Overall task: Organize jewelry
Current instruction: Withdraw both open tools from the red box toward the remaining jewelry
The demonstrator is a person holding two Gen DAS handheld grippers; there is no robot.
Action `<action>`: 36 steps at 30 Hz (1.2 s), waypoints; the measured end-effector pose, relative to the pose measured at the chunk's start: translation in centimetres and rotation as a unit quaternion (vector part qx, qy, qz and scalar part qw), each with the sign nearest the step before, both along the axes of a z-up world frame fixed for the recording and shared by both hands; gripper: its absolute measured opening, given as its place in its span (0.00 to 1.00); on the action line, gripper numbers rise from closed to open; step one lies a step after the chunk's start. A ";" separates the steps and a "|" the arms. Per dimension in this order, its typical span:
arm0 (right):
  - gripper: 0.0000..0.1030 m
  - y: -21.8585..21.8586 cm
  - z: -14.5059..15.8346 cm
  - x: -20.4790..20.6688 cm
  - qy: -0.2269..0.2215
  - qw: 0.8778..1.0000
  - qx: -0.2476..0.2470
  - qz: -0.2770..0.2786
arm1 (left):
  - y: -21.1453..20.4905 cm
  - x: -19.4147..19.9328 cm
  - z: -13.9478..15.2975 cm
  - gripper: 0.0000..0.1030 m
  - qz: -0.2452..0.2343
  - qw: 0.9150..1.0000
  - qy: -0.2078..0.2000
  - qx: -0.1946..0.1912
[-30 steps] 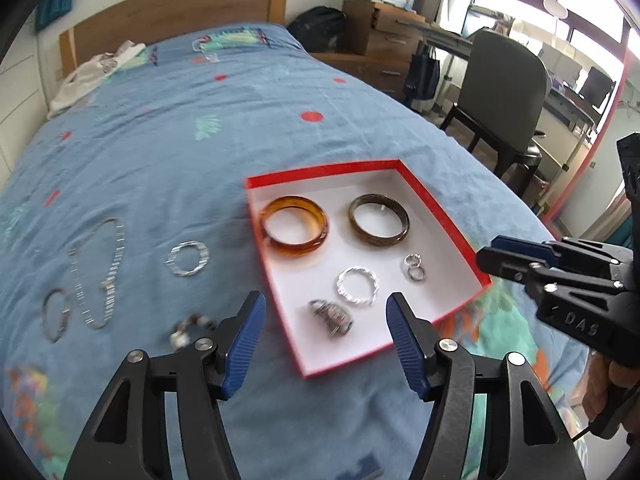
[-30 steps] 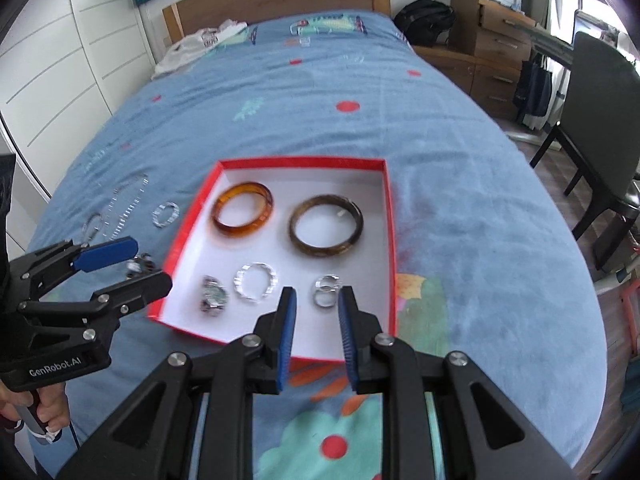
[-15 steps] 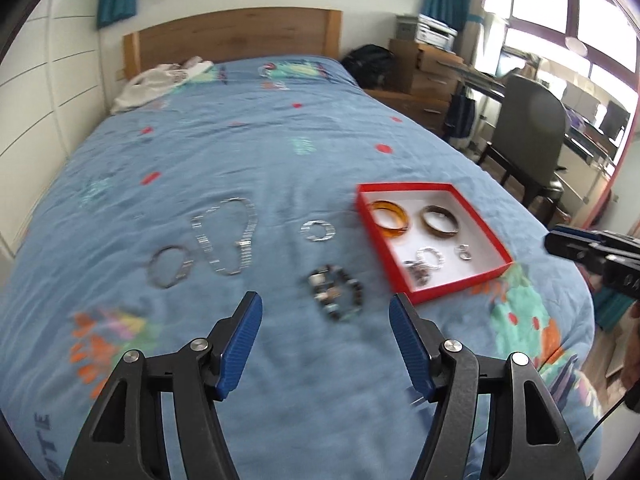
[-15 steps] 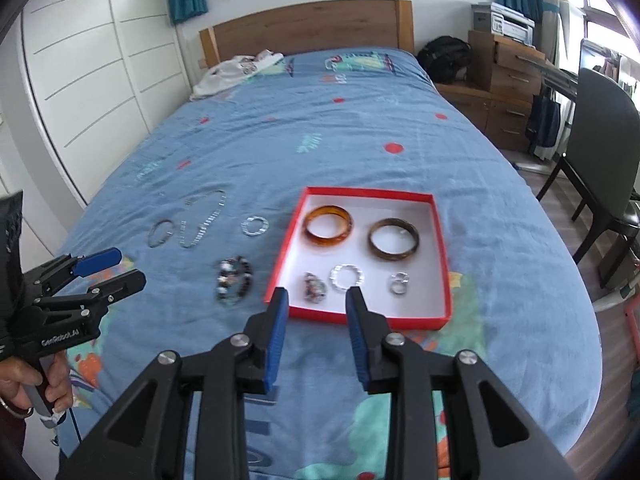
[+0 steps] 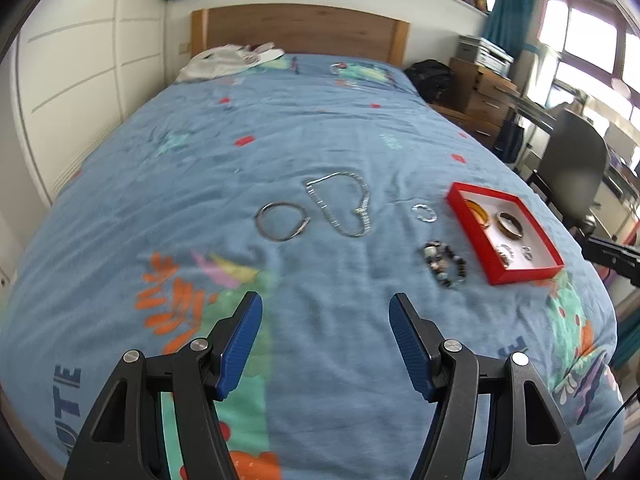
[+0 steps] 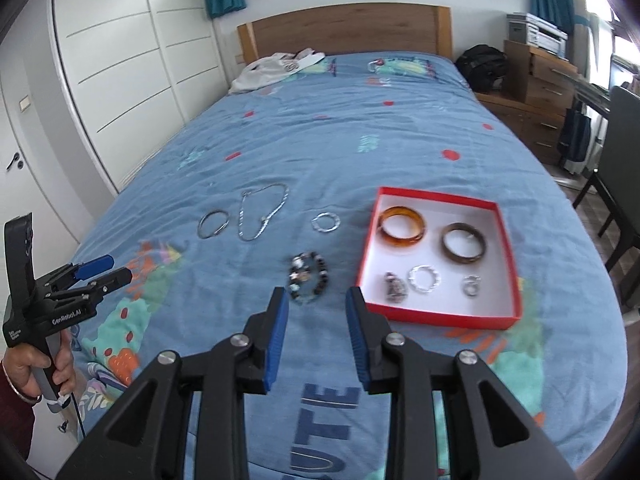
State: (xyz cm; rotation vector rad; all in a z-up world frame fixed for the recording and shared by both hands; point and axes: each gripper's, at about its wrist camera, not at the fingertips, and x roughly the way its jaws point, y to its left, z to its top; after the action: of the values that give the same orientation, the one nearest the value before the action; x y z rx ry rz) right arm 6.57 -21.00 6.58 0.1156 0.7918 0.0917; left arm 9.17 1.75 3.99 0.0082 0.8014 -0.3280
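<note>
Both our left gripper (image 5: 324,344) and right gripper (image 6: 317,334) hang released and empty above the blue bed quilt (image 6: 360,152). The dark beaded bracelet (image 6: 308,278) could slump or snag on soft fabric. We might also nudge the red-rimmed white cardboard tray (image 6: 436,317).

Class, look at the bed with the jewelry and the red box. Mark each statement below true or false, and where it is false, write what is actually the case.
1. The beaded bracelet lies inside the red box. False: it lies on the bedspread, to the box's left.
2. Two bangles, an amber bangle and a dark brown bangle, are in the box. True.
3. The left gripper is shut on a necklace. False: it is open and empty; the silver chain lies on the bedspread.
4. The right gripper holds nothing. True.
5. The metal bangle lies outside the box. True.
</note>
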 end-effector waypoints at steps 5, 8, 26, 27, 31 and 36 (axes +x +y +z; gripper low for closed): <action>0.28 1.7 -1.8 1.3 0.018 1.000 0.007 0.018 | 2.0 1.0 -2.0 0.62 0.021 1.000 0.022 -0.010; 0.28 2.2 -2.9 2.2 0.027 0.999 0.015 0.025 | 2.4 1.7 -3.1 0.62 0.023 0.999 0.031 -0.012; 0.28 3.7 -9.3 7.8 0.073 0.995 0.044 0.044 | 2.5 7.4 -6.9 0.61 0.027 0.998 0.057 -0.026; 0.28 3.7 -9.6 8.0 0.075 0.995 0.046 0.043 | 2.3 7.7 -7.1 0.61 0.026 0.998 0.057 -0.025; 0.28 3.3 -10.7 9.1 0.084 0.995 0.049 0.035 | 1.6 9.3 -7.8 0.61 0.024 0.998 0.061 -0.024; 0.51 3.1 -11.8 10.1 0.087 0.995 0.043 0.015 | 1.1 11.1 -8.5 0.64 0.030 0.997 0.066 -0.026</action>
State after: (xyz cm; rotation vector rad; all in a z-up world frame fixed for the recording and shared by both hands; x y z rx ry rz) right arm 16.67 -17.94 -5.20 0.1963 0.9632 0.1453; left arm 20.25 2.87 -4.48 -0.0871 0.9220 -0.2956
